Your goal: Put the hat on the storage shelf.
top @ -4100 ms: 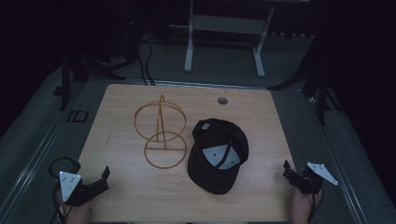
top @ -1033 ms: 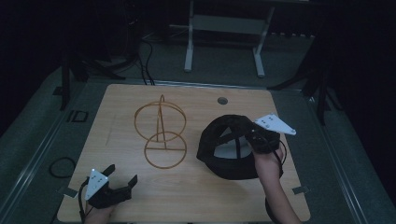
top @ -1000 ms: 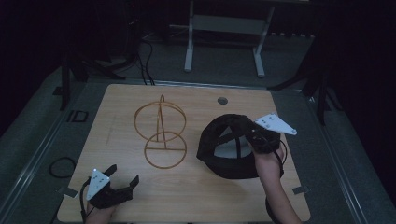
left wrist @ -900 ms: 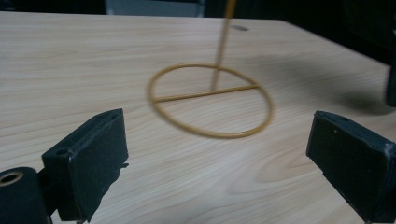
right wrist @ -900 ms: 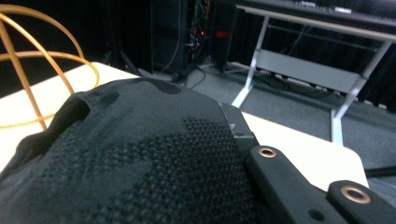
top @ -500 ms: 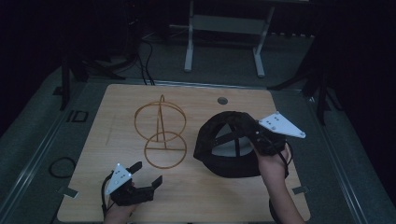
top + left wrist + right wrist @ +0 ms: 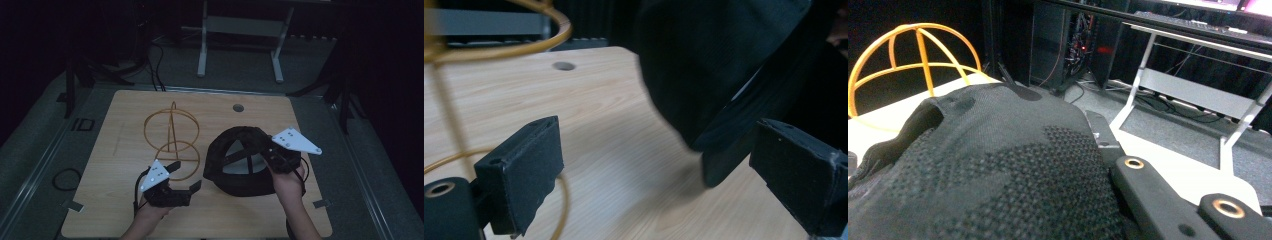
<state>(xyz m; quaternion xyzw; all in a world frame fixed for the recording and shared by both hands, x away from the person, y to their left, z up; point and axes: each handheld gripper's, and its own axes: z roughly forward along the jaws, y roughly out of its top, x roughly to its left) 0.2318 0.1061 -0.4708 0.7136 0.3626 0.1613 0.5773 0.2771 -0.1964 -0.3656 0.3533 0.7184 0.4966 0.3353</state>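
Between the two grippers sits the black cap (image 7: 245, 160), tipped up on its edge with its hollow inside facing the person, resting on the wooden table (image 7: 125, 115). Right gripper (image 7: 272, 152) has it: jaws clenched on the cap's rim at the side nearest that hand, mesh fabric (image 7: 998, 170) bunched right over the jaw in the right gripper view. That right hand (image 7: 287, 182) comes in from the near edge, wrist straight, gripper pointing forward and a touch inward, grey plate on top tilted.

Over on the other side, the left gripper (image 7: 185, 176) is released, jaws spread wide with bare tabletop between the pads (image 7: 524, 170). It points across toward the cap, and in the left gripper view the cap's brim (image 7: 734, 135) hangs just ahead of the far jaw, near but not touching as far as I can tell. Left hand (image 7: 152, 210) sits low at the near edge, forearm angled inward.

Just behind the left gripper stands the orange wire cap stand (image 7: 172, 137), upright, its bottom ring close beside the jaws and nothing resting on its dome. Past the right gripper, beyond the table, a white metal frame (image 7: 1188, 85) stands on the floor.
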